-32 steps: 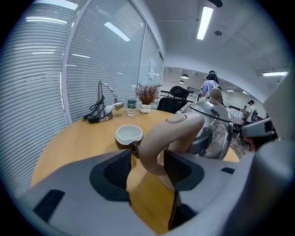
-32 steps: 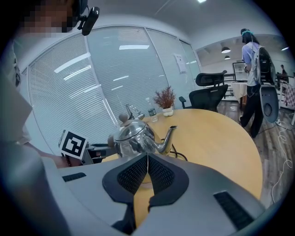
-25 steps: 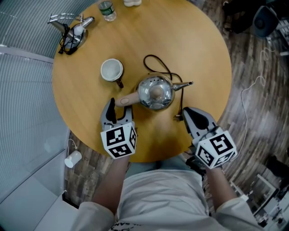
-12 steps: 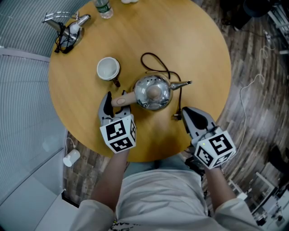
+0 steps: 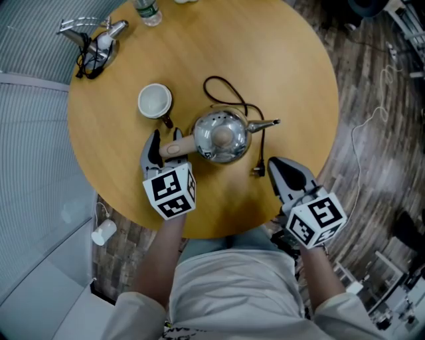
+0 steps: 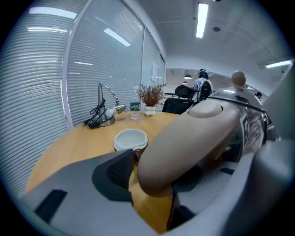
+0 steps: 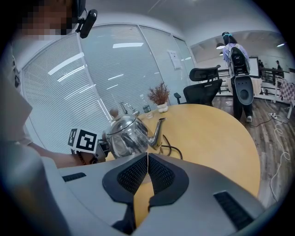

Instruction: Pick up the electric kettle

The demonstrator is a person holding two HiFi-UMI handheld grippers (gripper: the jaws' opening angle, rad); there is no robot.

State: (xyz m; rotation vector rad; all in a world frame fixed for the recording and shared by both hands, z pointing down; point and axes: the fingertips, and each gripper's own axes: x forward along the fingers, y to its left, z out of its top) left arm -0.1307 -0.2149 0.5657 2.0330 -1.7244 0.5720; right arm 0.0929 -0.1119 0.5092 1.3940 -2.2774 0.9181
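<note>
Roughly at the middle of the round tabletop [image 5: 292, 66] stands the kettle [image 5: 222, 136], shiny metal with a knob on its lid. Its spout points toward the right edge and its beige handle [image 5: 176, 147] sticks out toward the near-left edge. A black cord [image 5: 226, 89] loops behind it toward the far edge and comes round to a plug on the near side of the spout.

The left gripper [image 5: 166, 141] reaches in from the near edge with one finger on each side of the handle. Its jaws have just been closing, yet they stand wide; in the left gripper view the handle [image 6: 193, 138] fills the space between them, and a sliver of gap shows beside the left pad, so no firm squeeze is visible.

The right gripper [image 5: 275, 166] hovers over the near-right edge, well apart from the kettle. Its pads are pressed together with nothing between them.

A white cup [image 5: 155, 101] sits just beyond the left gripper, toward the left edge. A metal stand [image 5: 89, 40] wrapped in cable and a bottle [image 5: 147, 12] are at the far-left edge.
</note>
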